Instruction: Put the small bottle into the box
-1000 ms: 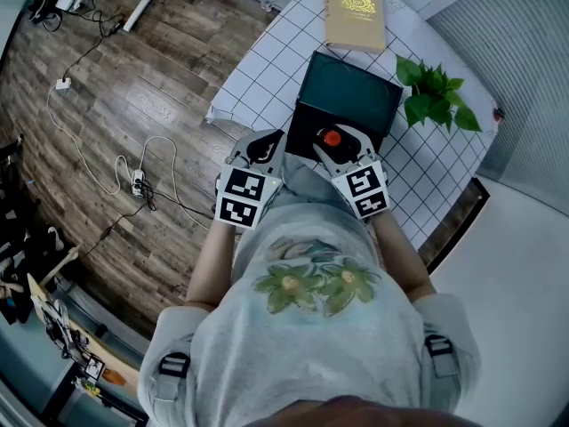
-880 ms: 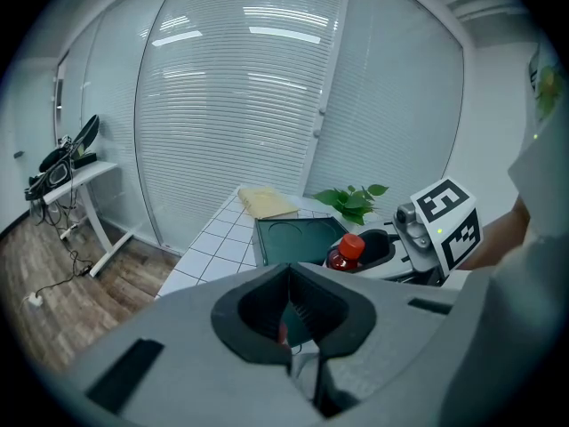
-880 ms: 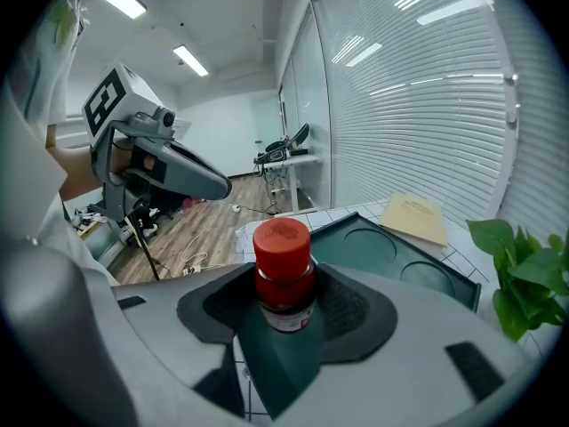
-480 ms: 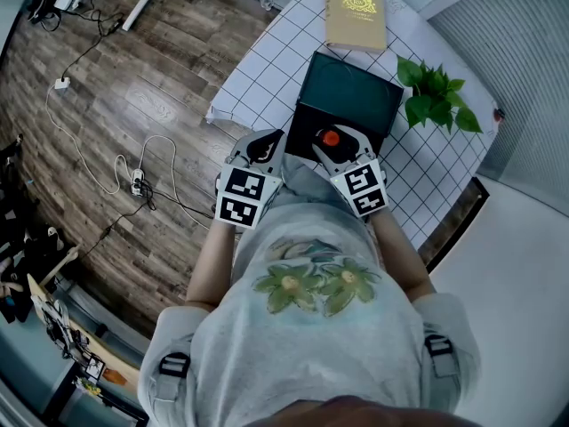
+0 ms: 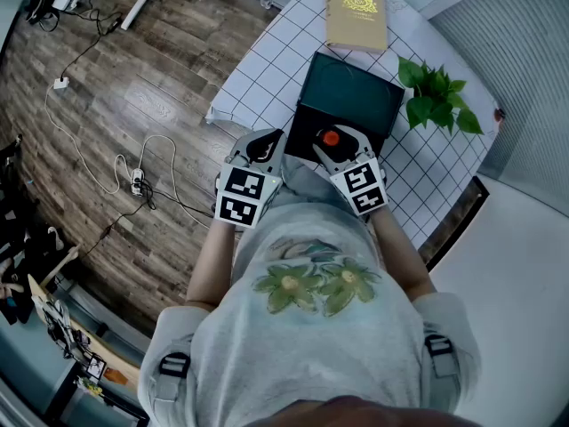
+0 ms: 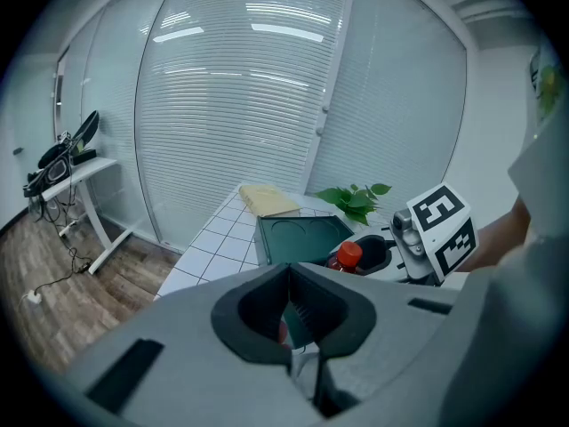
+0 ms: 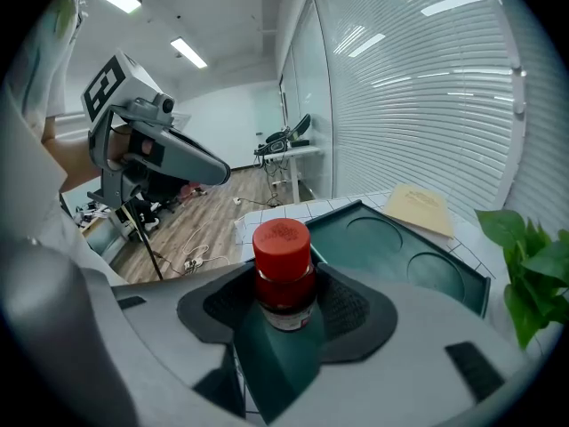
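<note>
- At the near edge of the white desk with dark grid lines (image 5: 267, 69), I hold both tools side by side, just in front of my chest.
- My right tool (image 7: 284, 302) is clamped on the small dark-red bottle with a red screw cap (image 7: 283, 261). Its padded jaws press the bottle's body from both sides, and the cap stands clear above them.
- The bottle is upright. In the head view its red cap shows over the near edge of the dark green rectangular box (image 5: 348, 96).
- I cannot tell whether the bottle's base touches the box.
- In the right gripper view the box lies just beyond the bottle. It has a raised rim and two round recesses in its flat green surface.
- My left tool (image 6: 289, 274) has its jaws together at the tips, with nothing gripped in the hollow between the pads. It sits just left of the box, level with the right tool.
- Beyond the box, a flat yellow book (image 5: 355, 14) lies on the desk.
- Just to the right of the box stands a leafy green plant (image 5: 436, 96).
- Off the desk to the left, white cables (image 5: 107, 154) trail across the wooden floor (image 5: 133, 78).
</note>
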`<state>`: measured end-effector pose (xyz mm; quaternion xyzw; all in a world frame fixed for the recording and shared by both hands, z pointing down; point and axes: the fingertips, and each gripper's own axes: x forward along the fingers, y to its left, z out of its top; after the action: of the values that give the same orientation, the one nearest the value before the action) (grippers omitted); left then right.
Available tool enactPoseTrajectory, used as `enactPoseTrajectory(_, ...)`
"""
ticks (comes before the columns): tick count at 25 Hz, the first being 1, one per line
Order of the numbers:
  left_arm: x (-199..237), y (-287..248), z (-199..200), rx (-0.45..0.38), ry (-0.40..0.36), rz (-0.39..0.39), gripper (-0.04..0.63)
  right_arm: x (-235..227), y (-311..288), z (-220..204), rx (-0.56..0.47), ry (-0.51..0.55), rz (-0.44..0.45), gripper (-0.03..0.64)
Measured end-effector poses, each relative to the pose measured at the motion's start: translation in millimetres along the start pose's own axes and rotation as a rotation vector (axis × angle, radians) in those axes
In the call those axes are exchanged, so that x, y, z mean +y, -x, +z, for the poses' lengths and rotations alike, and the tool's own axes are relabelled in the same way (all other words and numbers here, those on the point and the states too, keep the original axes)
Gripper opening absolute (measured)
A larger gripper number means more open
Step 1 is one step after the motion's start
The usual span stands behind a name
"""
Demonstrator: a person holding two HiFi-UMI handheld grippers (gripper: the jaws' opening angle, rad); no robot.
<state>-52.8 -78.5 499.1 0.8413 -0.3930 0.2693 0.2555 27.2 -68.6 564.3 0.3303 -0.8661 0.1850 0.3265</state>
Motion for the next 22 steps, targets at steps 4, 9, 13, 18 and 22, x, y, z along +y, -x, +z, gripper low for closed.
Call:
enactPoseTrajectory(4, 3.1, -1.4, -0.4, 0.005, 0.001, 0.0, 0.012, -0.4, -4.3, -2.8, 0.014, 0.003, 0.001, 0.217)
enactPoseTrajectory(9, 6.2, -4.0, 3.7, -0.002, 0.007, 0.0, 0.012, -2.3, -8.7, -7.4, 0.032, 0.009, 0.005, 0.217)
enactPoseTrajectory(13, 9.1, -6.1, 5.2, 0.001, 0.01, -0.002, 0.012, -4.6, -13.5, -11.4, 0.049, 0.013, 0.007, 0.218)
enactPoseTrajectory(18, 12.2, -9.0, 6.4, 0.007, 0.01, -0.003, 0.012, -5.6, -18.7, -14.9, 0.067, 0.019, 0.016, 0.217)
enactPoseTrajectory(22, 13.4, -12.0, 9.3, 0.006, 0.012, -0.007, 0.012, -7.9, -21.9, -17.2, 0.078, 0.021, 0.018, 0.217)
